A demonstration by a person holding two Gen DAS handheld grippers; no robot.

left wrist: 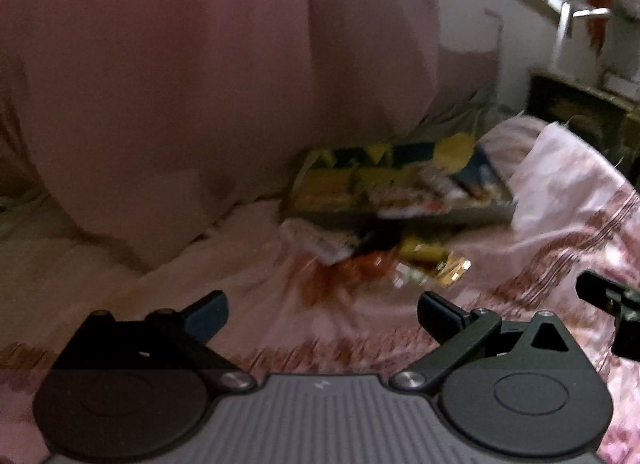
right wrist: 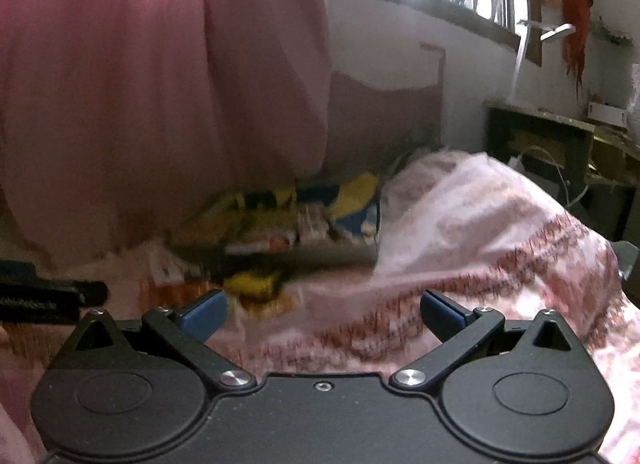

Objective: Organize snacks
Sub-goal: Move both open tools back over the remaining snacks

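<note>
Clearly both the left gripper [left wrist: 322,314] and right gripper [right wrist: 323,314] hung with jaws spread, empty. Loose snacks [left wrist: 384,264] lay on the bed [left wrist: 560,223] just before the tray [left wrist: 472,213]; rumpled bedding could snag a scoop.

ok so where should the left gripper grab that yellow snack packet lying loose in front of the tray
Probably by the near edge of the flat yellow snack packet, coming in low from this side. It lies flat on the pink patterned bedspread, with the open left gripper facing it. Blur hides finer detail.
</note>
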